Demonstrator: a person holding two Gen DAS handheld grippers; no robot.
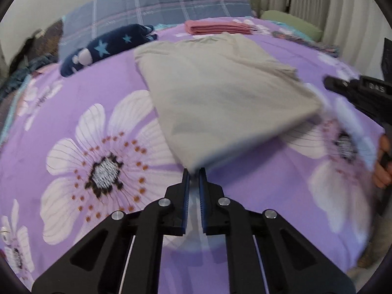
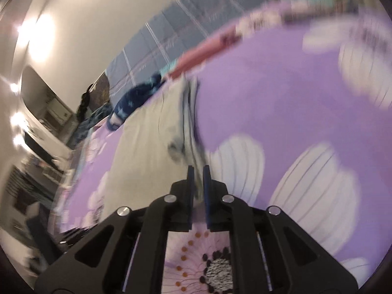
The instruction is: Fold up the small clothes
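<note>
Your left hand-held gripper (image 1: pixel 194 171) and right hand-held gripper (image 2: pixel 199 171) each pinch a near corner of the smooth beige garment (image 1: pixel 220 90) on the floral purple bed (image 1: pixel 73 103).

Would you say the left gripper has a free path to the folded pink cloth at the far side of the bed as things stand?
Probably not yet: the left gripper is shut on the beige garment, which lies between it and the folded pink cloth. Nothing else blocks the way.
</note>
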